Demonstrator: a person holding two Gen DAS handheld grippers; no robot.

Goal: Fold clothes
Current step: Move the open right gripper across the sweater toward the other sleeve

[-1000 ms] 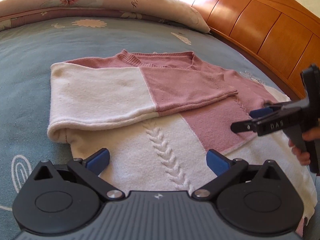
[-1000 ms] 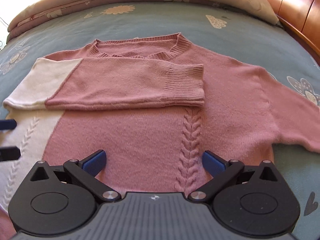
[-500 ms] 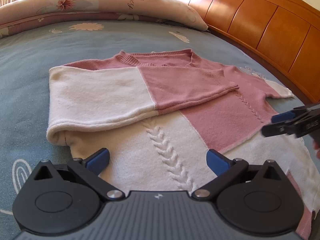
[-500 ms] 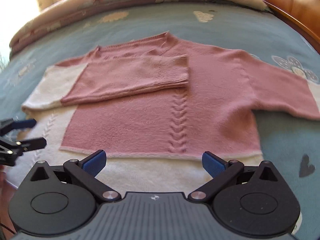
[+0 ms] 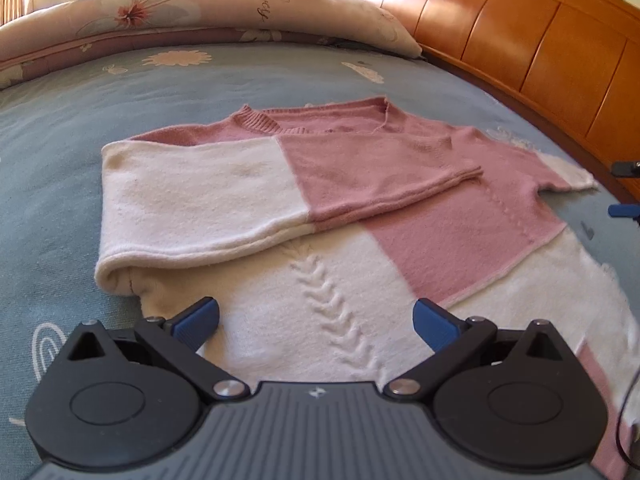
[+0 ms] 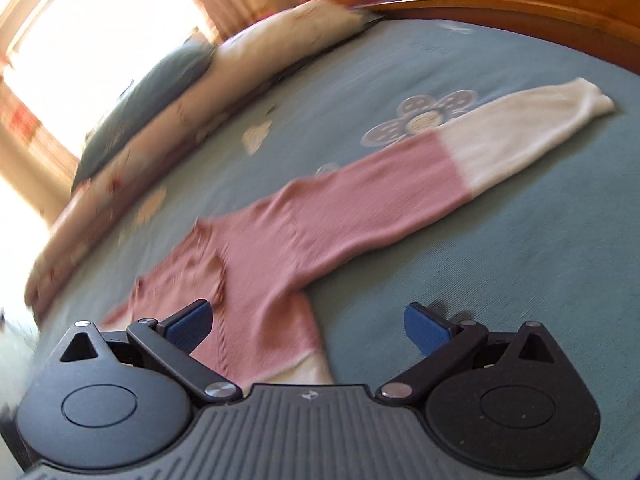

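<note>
One sweater (image 5: 360, 216), pink and cream, flat on the blue bedspread (image 5: 80, 92); one sleeve folded across its chest, the other sleeve (image 6: 440, 176) stretched out over the bedspread. Hem cut off behind the left gripper (image 5: 316, 320), which is spread and empty above the sweater. Right gripper (image 6: 308, 322) spread, empty; its view blurred. Two pillows (image 5: 192, 8) beyond the collar. Headboard (image 5: 520, 32) beside.

Left gripper (image 5: 316, 320), jaws apart, hovers over sweater (image 5: 352, 208) on bedspread (image 5: 60, 128).
</note>
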